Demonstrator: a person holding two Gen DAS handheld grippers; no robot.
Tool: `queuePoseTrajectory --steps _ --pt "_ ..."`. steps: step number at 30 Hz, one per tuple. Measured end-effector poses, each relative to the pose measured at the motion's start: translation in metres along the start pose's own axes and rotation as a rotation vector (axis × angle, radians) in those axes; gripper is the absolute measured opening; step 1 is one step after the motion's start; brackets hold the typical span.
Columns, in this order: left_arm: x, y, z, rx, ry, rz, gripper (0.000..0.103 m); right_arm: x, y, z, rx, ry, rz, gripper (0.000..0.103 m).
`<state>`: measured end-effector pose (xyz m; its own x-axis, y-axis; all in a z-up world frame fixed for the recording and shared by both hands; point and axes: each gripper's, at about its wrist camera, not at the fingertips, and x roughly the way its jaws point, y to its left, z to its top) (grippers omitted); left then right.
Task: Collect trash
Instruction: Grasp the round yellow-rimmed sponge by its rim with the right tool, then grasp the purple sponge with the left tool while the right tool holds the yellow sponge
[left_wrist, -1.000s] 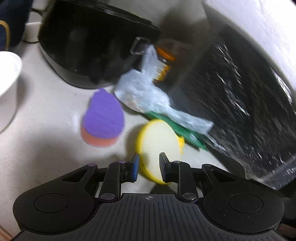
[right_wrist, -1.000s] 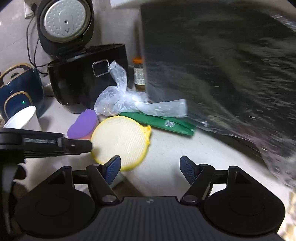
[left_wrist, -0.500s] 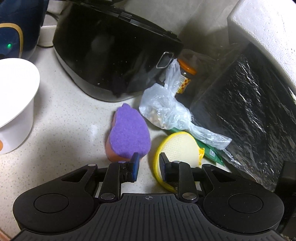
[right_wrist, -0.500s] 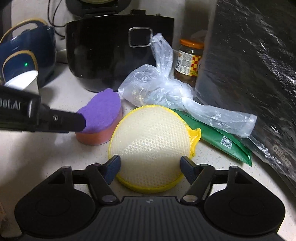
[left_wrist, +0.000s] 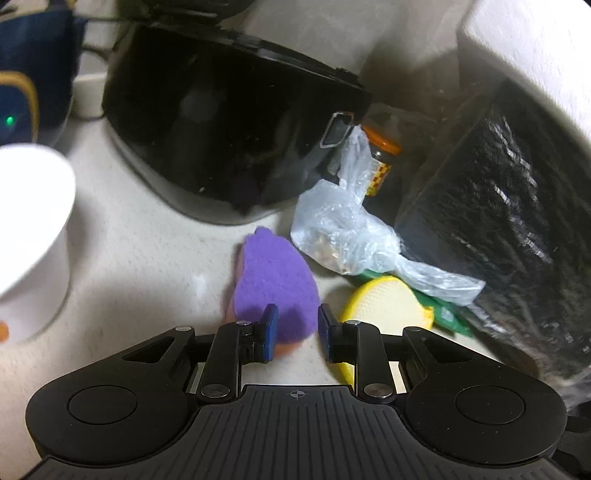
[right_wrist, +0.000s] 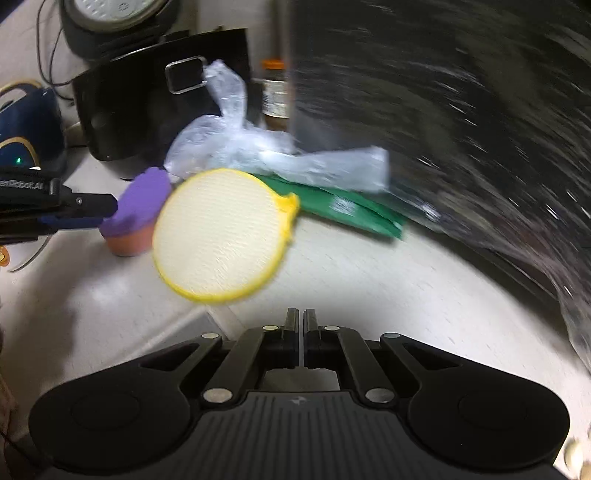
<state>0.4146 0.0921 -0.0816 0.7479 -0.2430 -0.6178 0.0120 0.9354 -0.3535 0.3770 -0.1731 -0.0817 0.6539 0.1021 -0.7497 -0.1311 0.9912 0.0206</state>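
Note:
A knotted clear plastic bag (left_wrist: 347, 236) with scraps inside lies on the pale counter; it also shows in the right wrist view (right_wrist: 258, 147). A green wrapper (right_wrist: 347, 210) lies under it, partly hidden. My left gripper (left_wrist: 293, 325) is slightly open and empty, its tips over the near end of a purple and orange sponge (left_wrist: 275, 286). My right gripper (right_wrist: 299, 325) is shut and empty, back from a round yellow-rimmed scrubber (right_wrist: 221, 232). The left gripper's finger (right_wrist: 85, 202) reaches the sponge (right_wrist: 136, 210) in the right wrist view.
A black rice cooker (left_wrist: 229, 122) stands behind the bag, with an orange-lidded jar (left_wrist: 380, 162) beside it. A large black film-wrapped appliance (right_wrist: 461, 110) fills the right. A white cup (left_wrist: 29, 236) and a dark blue bag (left_wrist: 22, 85) stand at the left.
My right gripper has shut and pulled back from the yellow scrubber. My left gripper has shifted left, from the scrubber to over the purple sponge, and opened slightly.

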Motion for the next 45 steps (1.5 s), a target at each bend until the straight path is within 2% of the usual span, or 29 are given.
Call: queuePoseTrajectory --steps 3,5,7,9,11,12,15,16,17,20,23,25,26,27,30,32,37,41,45 --pt "0.009 -0.017 0.004 0.102 -0.016 0.011 0.027 -0.009 -0.007 -0.011 0.008 0.002 -0.005 0.003" --pt "0.014 -0.029 0.006 0.194 -0.033 0.064 0.027 -0.014 -0.008 -0.015 0.008 0.0 -0.007 0.004" --pt "0.019 -0.036 0.008 0.266 -0.048 0.134 0.027 -0.02 -0.006 -0.017 0.005 -0.012 -0.007 0.014" --pt "0.021 -0.032 0.012 0.263 -0.052 0.159 0.027 -0.026 -0.003 -0.014 -0.009 -0.048 0.009 0.051" --pt "0.017 -0.02 0.015 0.202 -0.046 0.134 0.027 -0.032 0.005 -0.008 -0.039 -0.103 0.027 0.066" --pt "0.015 -0.014 0.015 0.166 -0.04 0.109 0.027 -0.033 0.011 -0.004 -0.06 -0.128 0.041 0.066" --pt "0.01 0.004 0.016 0.022 0.016 -0.066 0.027 -0.024 0.025 0.015 -0.095 -0.148 0.124 0.067" --pt "0.007 0.007 0.014 0.009 0.025 -0.098 0.027 -0.015 0.027 0.022 -0.09 -0.143 0.163 0.067" --pt "0.003 0.006 0.013 0.016 0.02 -0.1 0.027 -0.006 0.028 0.029 -0.076 -0.133 0.18 0.067" --pt "-0.004 0.009 0.009 0.01 0.013 -0.096 0.027 0.026 0.02 0.046 0.007 -0.086 0.158 0.067" --pt "0.001 0.008 0.004 -0.013 0.059 -0.162 0.027 0.052 0.009 0.053 0.088 -0.045 0.153 0.067" --pt "0.006 0.001 -0.002 0.015 0.087 -0.179 0.027 0.059 0.001 0.052 0.158 -0.031 0.205 0.067" --pt "0.009 -0.004 -0.005 0.033 0.106 -0.185 0.027 0.06 -0.002 0.049 0.191 -0.027 0.24 0.065" --pt "0.011 -0.007 -0.007 0.042 0.12 -0.189 0.027 0.059 -0.004 0.047 0.209 -0.021 0.27 0.051" --pt "0.018 -0.014 -0.014 0.041 0.154 -0.201 0.027 0.05 -0.006 0.04 0.224 -0.007 0.337 0.027" --pt "0.022 -0.02 -0.018 0.04 0.171 -0.209 0.027 0.038 -0.008 0.039 0.228 -0.02 0.364 0.019" --pt "0.021 -0.047 -0.025 0.092 0.182 -0.306 0.027 -0.003 -0.029 0.024 0.263 -0.079 0.383 0.014" --pt "0.02 -0.064 -0.026 0.14 0.151 -0.275 0.027 -0.025 -0.054 0.009 0.322 -0.093 0.344 0.014" --pt "0.029 -0.074 -0.033 0.162 0.195 -0.281 0.027 -0.049 -0.074 -0.007 0.348 -0.131 0.252 0.013"
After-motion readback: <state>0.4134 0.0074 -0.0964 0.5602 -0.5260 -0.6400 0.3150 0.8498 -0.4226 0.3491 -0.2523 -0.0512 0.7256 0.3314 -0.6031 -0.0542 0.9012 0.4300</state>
